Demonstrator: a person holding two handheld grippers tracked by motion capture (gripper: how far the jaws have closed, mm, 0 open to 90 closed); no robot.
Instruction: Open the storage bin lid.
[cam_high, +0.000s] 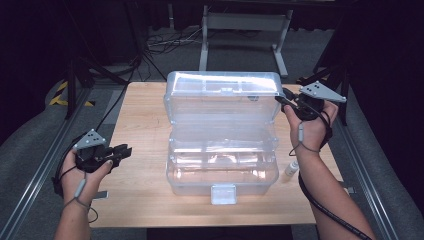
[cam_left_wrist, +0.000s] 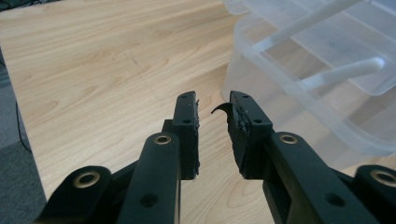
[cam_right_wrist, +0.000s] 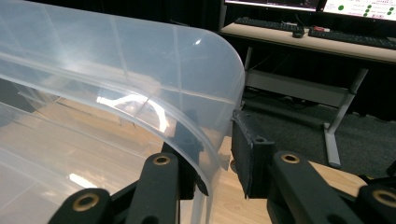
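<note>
Clear plastic box (cam_high: 222, 150) sits mid-frame in the high view on the wooden table (cam_high: 140, 120), its lid (cam_high: 222, 97) raised upright behind the base. My left gripper (cam_high: 122, 151) hangs at lower left of the frame, level, pointing right toward the box but well apart from it, my hand (cam_high: 80, 172) wrapped around it from below. My right gripper (cam_high: 281, 96) is at upper right, at the lid's right edge, forearm running up from the bottom right corner.

Left gripper view: jaws part open with bare table between them — nothing held; the box fills the upper right.

Right gripper view: the lid's curved rim (cam_right_wrist: 205, 140) runs down between my jaws — one jaw behind the clear wall, one outside. Whether the pads press it, I cannot tell.
</note>
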